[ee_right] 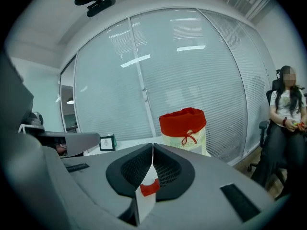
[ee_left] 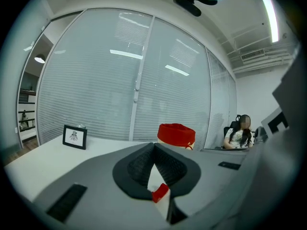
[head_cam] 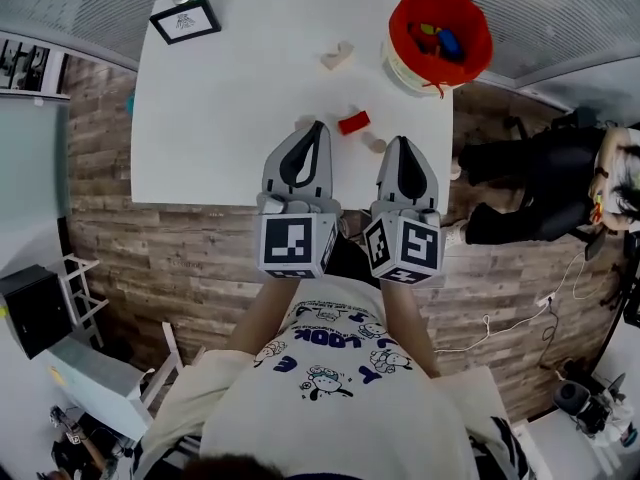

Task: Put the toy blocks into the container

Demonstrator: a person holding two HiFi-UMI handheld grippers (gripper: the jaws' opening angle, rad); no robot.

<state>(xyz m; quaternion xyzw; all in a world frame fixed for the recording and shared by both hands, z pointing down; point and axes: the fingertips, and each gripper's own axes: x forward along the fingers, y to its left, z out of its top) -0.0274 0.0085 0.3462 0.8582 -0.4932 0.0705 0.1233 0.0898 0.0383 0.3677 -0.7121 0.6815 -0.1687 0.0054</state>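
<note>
A red block point(head_cam: 353, 122) lies on the white table point(head_cam: 230, 98), between the tips of my two grippers. It also shows low through the jaw window as the red block point(ee_left: 160, 192) in the left gripper view and the red block point(ee_right: 149, 187) in the right gripper view. A beige block point(head_cam: 337, 56) lies farther back, and a small tan block point(head_cam: 374, 143) sits just left of the right gripper point(head_cam: 403, 140). The left gripper point(head_cam: 320, 126) and the right one are both shut and hold nothing. The red-rimmed container point(head_cam: 478, 28) stands at the far right corner with several blocks inside.
A framed picture point(head_cam: 185, 20) stands at the table's far left corner. A person in black sits on a chair point(head_cam: 540, 188) to the right of the table. Blinds over glass walls lie behind the table. The container point(ee_left: 176, 134) point(ee_right: 184, 123) rises ahead in both gripper views.
</note>
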